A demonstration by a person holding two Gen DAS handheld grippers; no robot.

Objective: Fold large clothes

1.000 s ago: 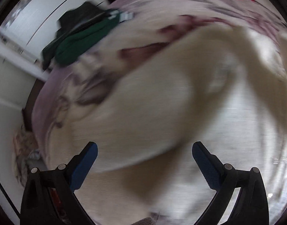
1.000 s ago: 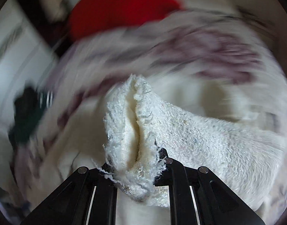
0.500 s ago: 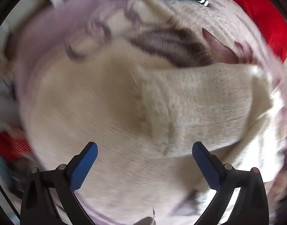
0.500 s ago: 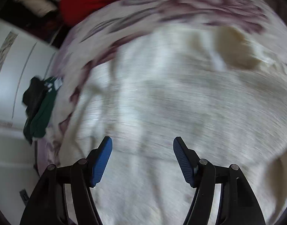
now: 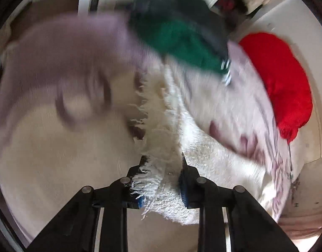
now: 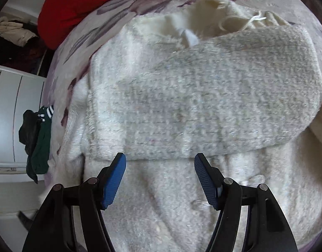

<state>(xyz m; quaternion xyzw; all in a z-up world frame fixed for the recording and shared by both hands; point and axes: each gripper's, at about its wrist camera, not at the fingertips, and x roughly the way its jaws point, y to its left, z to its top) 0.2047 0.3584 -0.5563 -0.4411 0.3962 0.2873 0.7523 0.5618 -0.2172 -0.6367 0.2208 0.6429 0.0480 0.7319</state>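
since a second ago the two tongs have traded roles: the left tongs (image 5: 162, 180), spread wide then, are closing on the fringed edge of the cream sweater (image 5: 203, 163), while the right tongs (image 6: 159, 180), which pinched that knit, now hang spread above it. the sweater (image 6: 182, 109) lies on a floral bedspread (image 6: 139, 0), one sleeve (image 6: 224, 96) folded across its body, with a red garment (image 6: 76, 6) and a green garment (image 5: 182, 40) at the bed's edges.
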